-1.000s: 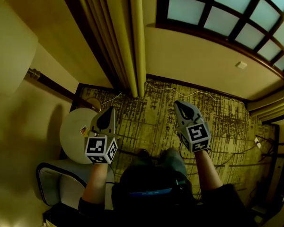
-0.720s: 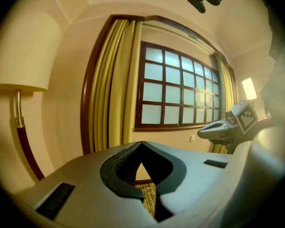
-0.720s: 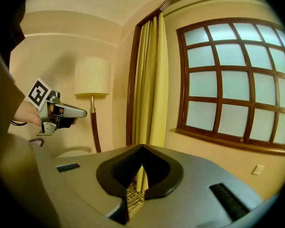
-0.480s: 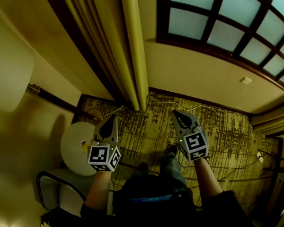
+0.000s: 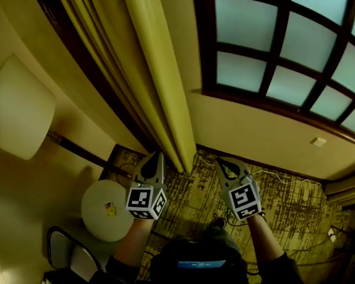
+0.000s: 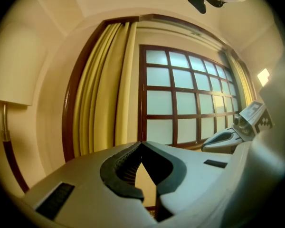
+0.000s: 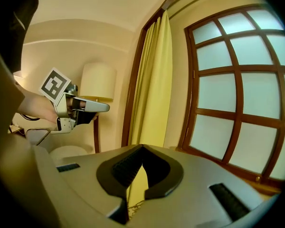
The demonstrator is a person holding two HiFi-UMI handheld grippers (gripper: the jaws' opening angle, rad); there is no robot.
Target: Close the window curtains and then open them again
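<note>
**Both grippers closed and empty, facing the gathered curtain**

Your left gripper (image 5: 158, 156) is smooth grey plastic with ribbed black pads. Its jaws are pressed together on nothing. Your right gripper (image 5: 220, 161) matches it, tips meeting and empty. Each carries a cube of black-and-white square markers.

Just beyond both tips hangs the yellow curtain (image 5: 157, 87), soft cloth gathered into long vertical folds at the left side of the window (image 5: 272, 46). The window's frosted panes sit uncovered in a dark wooden grid. Neither gripper touches the cloth.

To your left are a pale lamp shade (image 5: 18, 114), a small round white table (image 5: 106, 209) and a curved-frame chair (image 5: 68, 256). A thin cable (image 5: 278, 179) trails across the patterned carpet (image 5: 296, 215).
</note>
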